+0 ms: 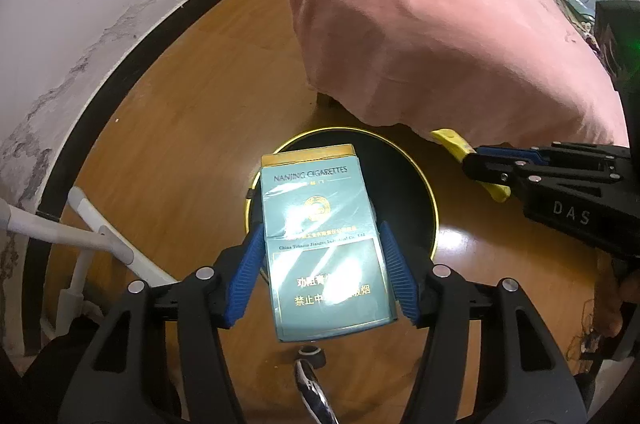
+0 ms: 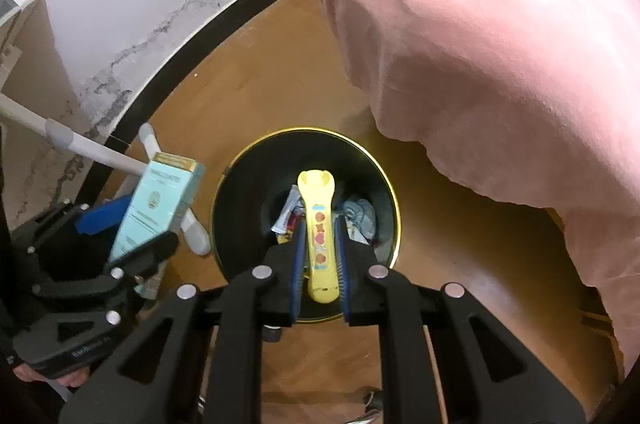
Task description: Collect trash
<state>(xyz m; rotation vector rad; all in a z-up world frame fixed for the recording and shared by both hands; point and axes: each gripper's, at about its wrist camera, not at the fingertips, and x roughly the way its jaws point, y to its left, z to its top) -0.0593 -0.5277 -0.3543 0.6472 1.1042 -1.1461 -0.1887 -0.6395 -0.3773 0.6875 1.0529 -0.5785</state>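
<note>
My left gripper (image 1: 322,236) is shut on a teal cigarette pack (image 1: 320,236) with a gold top, its blue pads pressed on the pack's two long sides. The pack hangs over the near rim of a round black bin (image 1: 404,184) with a gold edge. My right gripper (image 2: 318,224) is shut on a flat yellow plastic piece (image 2: 318,224) with red stickers, held above the bin (image 2: 248,192). Crumpled wrappers and a bluish wad (image 2: 360,214) lie in the bin's bottom. The right wrist view also shows the left gripper (image 2: 132,224) and its pack (image 2: 156,204) left of the bin.
A pink cloth (image 1: 440,24) drapes over furniture right of the bin and overhangs it. A white wall (image 1: 100,4) with a black skirting runs along the left. White tube legs (image 1: 92,224) stand at the left on the wooden floor (image 1: 192,104).
</note>
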